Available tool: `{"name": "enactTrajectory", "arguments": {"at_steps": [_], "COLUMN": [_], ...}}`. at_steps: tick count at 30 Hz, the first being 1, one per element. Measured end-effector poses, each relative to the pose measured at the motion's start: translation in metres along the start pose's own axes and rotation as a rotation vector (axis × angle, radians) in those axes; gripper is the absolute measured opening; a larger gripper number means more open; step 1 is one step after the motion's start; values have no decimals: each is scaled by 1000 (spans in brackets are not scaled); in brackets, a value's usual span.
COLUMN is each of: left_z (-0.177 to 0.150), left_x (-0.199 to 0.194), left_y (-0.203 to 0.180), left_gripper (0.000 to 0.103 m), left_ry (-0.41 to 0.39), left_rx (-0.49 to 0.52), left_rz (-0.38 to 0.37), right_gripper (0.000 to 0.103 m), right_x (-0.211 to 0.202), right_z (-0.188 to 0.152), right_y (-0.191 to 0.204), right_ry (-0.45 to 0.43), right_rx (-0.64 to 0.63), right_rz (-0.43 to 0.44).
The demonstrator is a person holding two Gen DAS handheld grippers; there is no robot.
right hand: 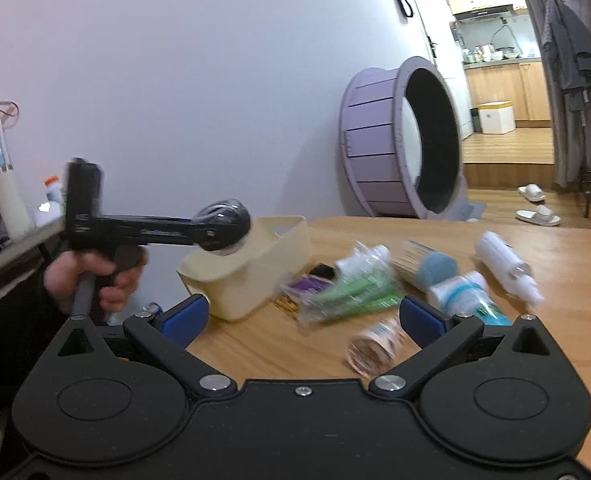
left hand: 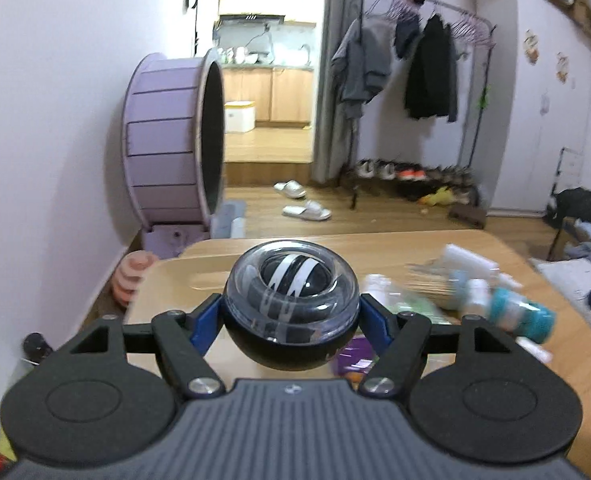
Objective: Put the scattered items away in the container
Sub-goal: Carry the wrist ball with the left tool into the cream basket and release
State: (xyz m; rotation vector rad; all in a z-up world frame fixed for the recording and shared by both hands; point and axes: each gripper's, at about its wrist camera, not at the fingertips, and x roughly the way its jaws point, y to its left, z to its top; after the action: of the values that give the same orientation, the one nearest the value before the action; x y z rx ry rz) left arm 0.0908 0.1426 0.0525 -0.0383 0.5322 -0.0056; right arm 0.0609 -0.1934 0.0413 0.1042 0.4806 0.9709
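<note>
A gyro wrist ball [left hand: 291, 304], black below with a clear dome and a white-striped rotor, is clamped between the blue pads [left hand: 203, 322] of the left gripper [left hand: 291, 320] and is held in the air above the wooden table [left hand: 375, 248]. In the right wrist view the same ball [right hand: 225, 226] is seen over the near corner of the cream plastic basket [right hand: 255, 276], with the left gripper [right hand: 223, 232] reaching in from the side and the person's hand [right hand: 95, 276] wrapped around its grip. The right gripper [right hand: 303, 316] is held with its jaws spread wide and nothing between them, above the table just beside the basket. Scattered items are left on the table on the far side of the basket from the ball: a crinkled clear packet with green contents [right hand: 347, 284], a bundle of wooden sticks [right hand: 411, 260], a teal-labelled tube [right hand: 467, 296], a white bottle [right hand: 503, 260] and a blurred roll [right hand: 375, 348]
</note>
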Motion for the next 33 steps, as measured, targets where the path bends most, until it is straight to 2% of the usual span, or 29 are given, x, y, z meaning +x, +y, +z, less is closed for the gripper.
{"name": "enactTrajectory", "arguments": {"at_steps": [4, 9, 13, 16, 19, 21, 24, 27, 33], "left_z": [10, 19, 21, 21, 18, 18, 28, 33, 18], "left_x": [25, 58, 83, 95, 111, 112, 97, 79, 69], "left_y": [18, 29, 26, 30, 37, 45, 42, 42, 37], "left_gripper": [71, 71, 71, 71, 72, 72, 75, 76, 76], "left_ry": [71, 174, 249, 280, 350, 349, 295, 273, 321], "left_rx": [-4, -6, 25, 23, -10, -74, 8, 27, 53], "left_rz": [-11, -30, -8, -5, -4, -13, 20, 9, -8], "right_gripper": [103, 103, 103, 103, 103, 103, 103, 103, 103], "right_x": [19, 33, 36, 40, 41, 42, 42, 42, 41], "right_z": [22, 40, 32, 28, 27, 27, 28, 29, 29], "right_y": [10, 12, 0, -10, -16, -18, -17, -16, -13], "right_ry": [15, -1, -10, 2, -2, -5, -5, -4, -3], "right_rx": [-45, -65, -36, -9, 4, 7, 1, -3, -11], "right_rz": [40, 50, 36, 17, 6, 5, 1, 2, 2]}}
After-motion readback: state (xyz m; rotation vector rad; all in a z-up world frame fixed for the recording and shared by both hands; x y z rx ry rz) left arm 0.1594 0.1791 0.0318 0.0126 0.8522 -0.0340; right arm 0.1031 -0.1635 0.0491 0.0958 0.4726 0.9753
